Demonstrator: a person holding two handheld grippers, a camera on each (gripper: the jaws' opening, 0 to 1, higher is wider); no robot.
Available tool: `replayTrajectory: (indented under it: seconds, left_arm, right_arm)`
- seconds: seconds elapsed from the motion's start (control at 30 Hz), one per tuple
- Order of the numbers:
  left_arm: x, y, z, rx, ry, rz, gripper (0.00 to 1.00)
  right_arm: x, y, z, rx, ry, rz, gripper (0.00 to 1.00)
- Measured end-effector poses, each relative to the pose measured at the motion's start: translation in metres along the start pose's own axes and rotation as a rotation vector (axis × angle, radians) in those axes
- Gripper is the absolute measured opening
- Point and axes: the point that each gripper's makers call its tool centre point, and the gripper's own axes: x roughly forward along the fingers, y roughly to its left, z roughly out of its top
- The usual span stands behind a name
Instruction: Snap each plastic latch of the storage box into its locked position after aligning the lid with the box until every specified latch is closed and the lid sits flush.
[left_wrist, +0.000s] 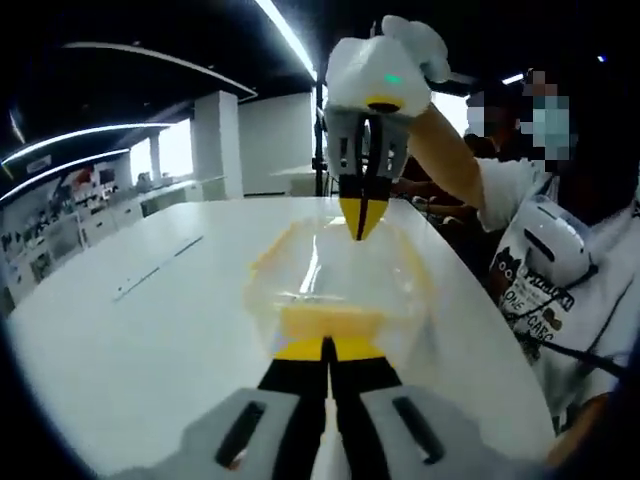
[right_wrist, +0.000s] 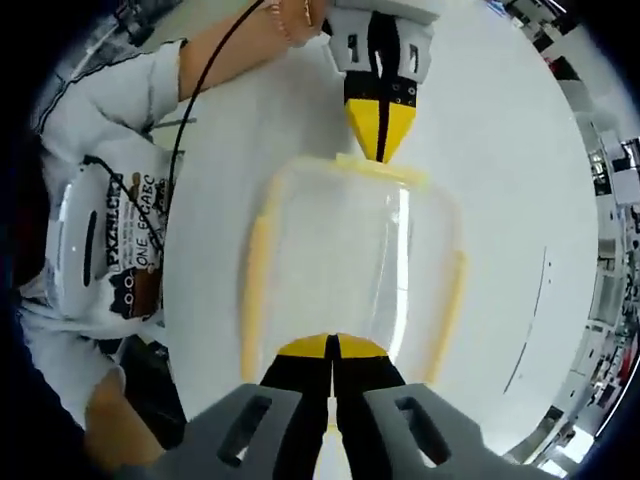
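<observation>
White bench (right_wrist: 500, 150) carries a clear storage box (right_wrist: 350, 260) with yellow latches, each closed gripper (right_wrist: 335, 350) (left_wrist: 362, 228) pressing one end.

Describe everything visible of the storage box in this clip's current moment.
The storage box is a clear, roughly square plastic container with rounded corners and yellow latches along its edges. Its transparent lid is on top, catching glare, and nothing can be made out inside. It rests on the white table. The left tool presses its closed yellow tips at one edge, and the right tool meets the opposite edge, tips together. Whether each latch is fully snapped cannot be told.
</observation>
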Motion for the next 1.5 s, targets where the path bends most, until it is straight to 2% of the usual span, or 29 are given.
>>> replayTrajectory:
  seconds: [0.37,0.57,0.73,0.87,0.9,0.93,0.97,1.03,1.13,1.17,1.2,1.23,1.3,1.33,1.5]
  left_arm:
    - [0.003,-0.004,-0.004,-0.005,-0.019,-0.023,0.0]
    - [0.004,-0.005,-0.004,-0.003,-0.033,-0.035,0.0]
    - [0.008,-0.009,-0.004,0.002,-0.029,-0.041,0.0]
    - [0.009,-0.008,-0.004,-0.001,-0.028,-0.047,0.0]
    - [0.018,-0.006,-0.008,0.052,0.014,-0.069,0.0]
    - [0.02,-0.007,-0.003,-0.01,-0.032,-0.072,0.0]
    - [0.014,-0.006,-0.006,0.005,-0.008,-0.064,0.0]
    - [0.011,-0.007,-0.004,0.012,0.002,-0.062,0.0]
    - [0.01,-0.012,-0.005,0.0,-0.011,-0.065,0.0]
    - [0.009,-0.01,-0.004,-0.037,-0.024,-0.075,0.0]
    - [0.006,-0.006,-0.004,-0.063,-0.028,-0.069,0.0]
    - [0.005,0.002,-0.006,-0.04,-0.016,-0.018,0.0]
    - [0.002,0.0,-0.005,-0.042,0.0,0.002,0.0]
    - [-0.004,0.005,-0.006,-0.023,0.024,0.056,0.0]
    - [-0.016,0.006,0.006,-0.029,-0.002,0.114,0.0]
  right_arm:
    - [0.005,0.003,0.0,0.023,0.062,0.017,0.0]
    - [0.005,0.004,-0.001,0.079,-0.047,0.021,0.0]
    - [0.005,0.006,-0.002,0.048,-0.046,-0.004,0.0]
    - [0.005,0.005,-0.004,0.055,-0.047,0.006,0.0]
    - [0.003,0.006,-0.001,0.044,-0.059,0.006,0.0]
    - [-0.002,0.005,0.002,0.053,-0.066,0.006,0.0]
    - [-0.005,0.006,0.003,0.048,-0.071,0.005,0.0]
    - [-0.009,0.005,0.005,0.054,-0.082,0.002,0.0]
    - [-0.013,0.006,0.004,0.062,-0.102,-0.004,0.0]
    - [-0.015,0.006,0.005,0.065,-0.105,-0.004,0.0]
    - [-0.015,0.007,0.005,0.068,-0.106,-0.005,0.0]
    - [-0.016,0.007,0.005,0.066,-0.103,-0.007,0.0]
    - [-0.016,0.008,0.004,0.068,-0.087,-0.013,0.0]
    - [-0.015,0.008,0.003,0.064,-0.081,-0.017,0.0]
    - [-0.016,0.007,-0.001,0.061,-0.082,-0.012,0.0]
